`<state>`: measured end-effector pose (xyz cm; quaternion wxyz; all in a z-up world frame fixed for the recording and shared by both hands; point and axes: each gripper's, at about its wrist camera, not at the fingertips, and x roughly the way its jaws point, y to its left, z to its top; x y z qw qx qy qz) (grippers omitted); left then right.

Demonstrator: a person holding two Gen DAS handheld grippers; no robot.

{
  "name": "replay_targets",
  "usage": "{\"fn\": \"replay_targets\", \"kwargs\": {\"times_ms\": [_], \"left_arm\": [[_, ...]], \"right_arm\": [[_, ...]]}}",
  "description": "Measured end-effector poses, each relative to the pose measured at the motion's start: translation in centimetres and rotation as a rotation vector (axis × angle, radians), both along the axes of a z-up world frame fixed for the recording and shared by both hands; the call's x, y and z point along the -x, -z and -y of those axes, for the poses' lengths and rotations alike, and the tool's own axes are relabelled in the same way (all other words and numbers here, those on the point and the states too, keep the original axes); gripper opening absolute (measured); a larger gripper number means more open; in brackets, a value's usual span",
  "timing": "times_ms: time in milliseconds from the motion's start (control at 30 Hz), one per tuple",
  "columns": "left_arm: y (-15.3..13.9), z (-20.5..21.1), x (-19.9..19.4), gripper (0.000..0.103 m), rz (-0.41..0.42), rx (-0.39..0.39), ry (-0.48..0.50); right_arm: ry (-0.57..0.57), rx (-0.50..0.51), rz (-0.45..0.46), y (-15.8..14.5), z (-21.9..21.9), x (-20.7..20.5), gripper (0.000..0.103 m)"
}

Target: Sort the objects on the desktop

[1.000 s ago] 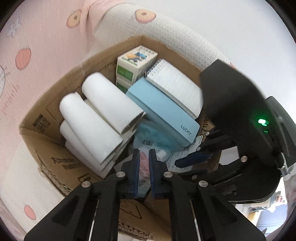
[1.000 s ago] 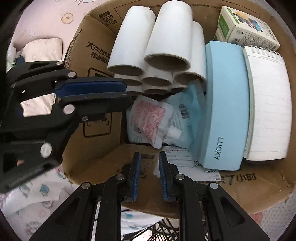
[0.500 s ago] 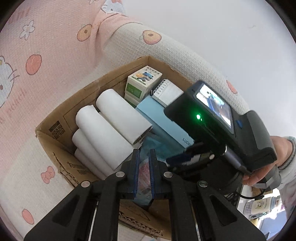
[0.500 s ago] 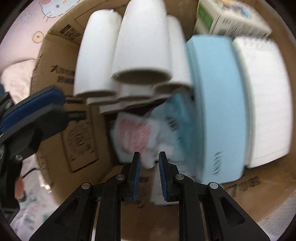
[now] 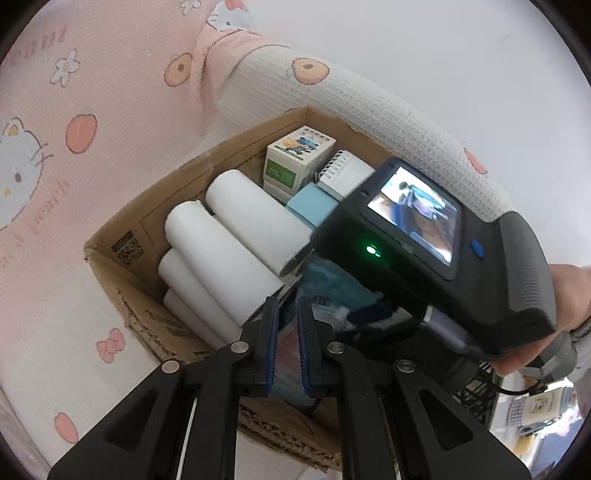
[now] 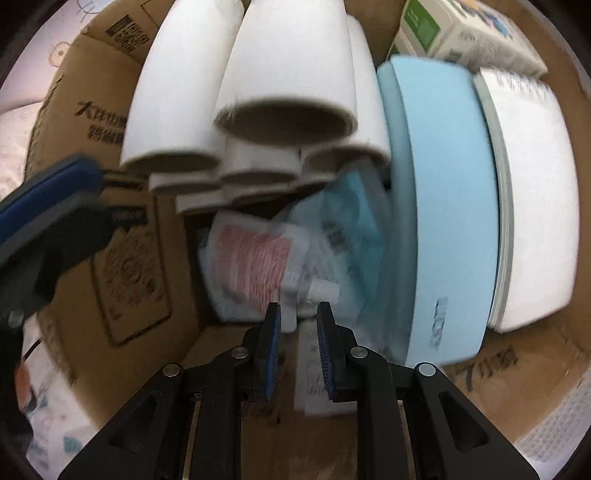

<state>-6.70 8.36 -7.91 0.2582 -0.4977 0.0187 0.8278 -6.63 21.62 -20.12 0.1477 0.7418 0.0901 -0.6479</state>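
The cardboard box [image 6: 122, 266] fills nearly the whole right wrist view, and in the left wrist view it sits in the centre on a pink and white printed cloth [image 5: 92, 110]. Inside the box, the white paper tubes [image 6: 280, 70] are stacked in the upper middle of the right wrist view, with their open ends toward the camera. To the right of them stands a light blue case [image 6: 447, 221] on its edge, and a white spiral notebook [image 6: 532, 206] leans against its right side. A green and white carton [image 6: 469, 29] is in the upper right corner of the frame, behind the case.

Below the tubes, in the middle of the frame, lies a spouted pouch with a pink label [image 6: 258, 269], and a pale blue packet [image 6: 347, 236] lies just beside it on the right. Both are blurred.

The right gripper [image 6: 297, 350] is at the lower centre, just in front of the white cap of the pouch. Its fingers [image 6: 271, 354] stand a little apart and hold nothing; the cap is near the gap but not between the tips.

The left gripper [image 5: 287, 347] hangs over the near edge of the box in the left wrist view. Its fingers [image 5: 269, 347] are slightly apart, with nothing gripped. In the right wrist view it shows at the left edge, blurred.
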Motion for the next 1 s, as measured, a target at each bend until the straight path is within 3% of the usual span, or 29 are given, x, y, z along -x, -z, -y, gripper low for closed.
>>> {"fn": "replay_targets", "kwargs": {"times_ms": [100, 200, 367, 467, 733, 800, 1000], "left_arm": [[0.2, 0.5, 0.0, 0.012, 0.010, -0.004, -0.014], [0.3, 0.8, -0.1, 0.014, 0.017, -0.012, -0.025], [-0.1, 1.0, -0.8, 0.048, -0.026, 0.011, -0.053], [-0.7, 1.1, -1.4, 0.055, -0.055, 0.010, -0.080], [-2.0, 2.5, -3.1, 0.067, -0.106, -0.036, -0.151], [-2.1, 3.0, -3.4, 0.067, -0.103, -0.034, -0.172], [-3.0, 4.3, -5.4, 0.070, -0.143, -0.032, -0.220]], "right_arm": [[-0.015, -0.043, -0.091, -0.4, 0.7, 0.3, 0.016], [-0.008, -0.025, -0.093, -1.1, 0.9, -0.3, 0.016], [-0.041, -0.065, -0.198, -3.6, 1.6, -2.4, 0.016], [-0.046, -0.059, -0.284, -5.6, 2.1, -3.8, 0.016], [0.078, -0.028, -0.567, -10.6, 1.6, -7.3, 0.016], [0.105, -0.033, -0.595, -11.3, 1.1, -4.9, 0.018], [0.167, -0.021, -0.612, -10.0, -1.2, -7.2, 0.036]]}}
